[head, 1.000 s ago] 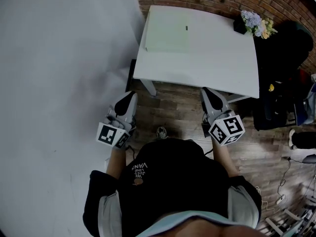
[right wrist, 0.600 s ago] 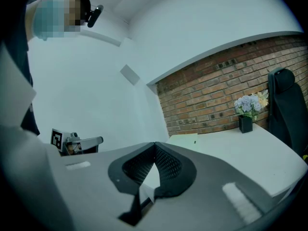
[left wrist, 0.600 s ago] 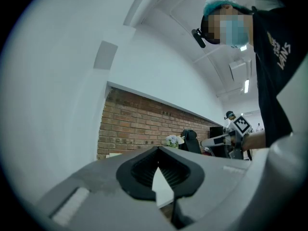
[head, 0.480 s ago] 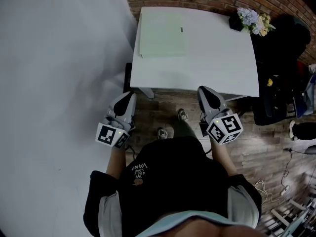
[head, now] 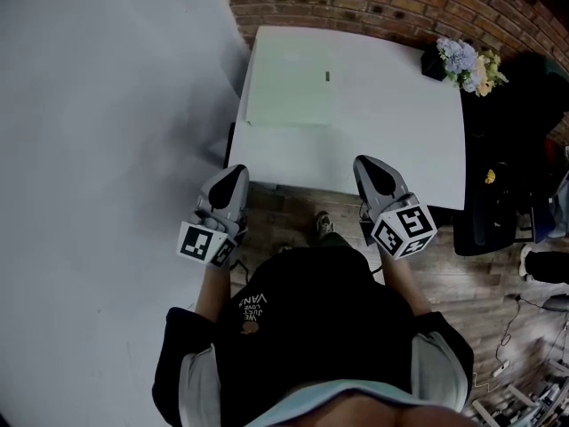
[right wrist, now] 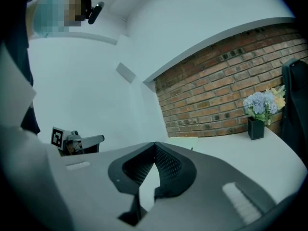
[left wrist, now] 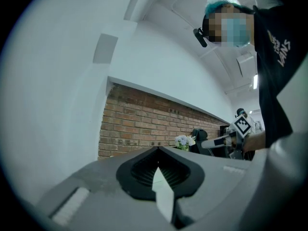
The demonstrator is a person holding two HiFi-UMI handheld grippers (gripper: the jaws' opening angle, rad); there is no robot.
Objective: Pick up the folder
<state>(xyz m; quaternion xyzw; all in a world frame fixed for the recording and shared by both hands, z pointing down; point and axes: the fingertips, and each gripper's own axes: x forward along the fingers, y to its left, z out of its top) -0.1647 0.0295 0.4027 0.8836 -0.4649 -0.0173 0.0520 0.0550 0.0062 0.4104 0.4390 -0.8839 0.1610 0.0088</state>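
A pale green folder [head: 290, 85] lies flat on the left part of the white table [head: 391, 132], its thin edge just visible in the right gripper view [right wrist: 185, 140]. My left gripper [head: 233, 175] is shut and empty at the table's near left corner. My right gripper [head: 369, 167] is shut and empty over the table's near edge, right of the folder. Both point toward the table, well short of the folder. In the gripper views the jaws meet at their tips with nothing between them [left wrist: 158, 150] [right wrist: 155, 144].
A brick wall [head: 373, 3] runs behind the table. A black vase of flowers [head: 458, 59] stands at the far right corner. A dark chair [head: 498, 167] with clothes stands right of the table. A white wall [head: 107, 105] runs along the left. Wooden floor lies below.
The person has stepped toward the table; both grippers moved forward, from over the floor to the table's near edge. Both stayed shut.
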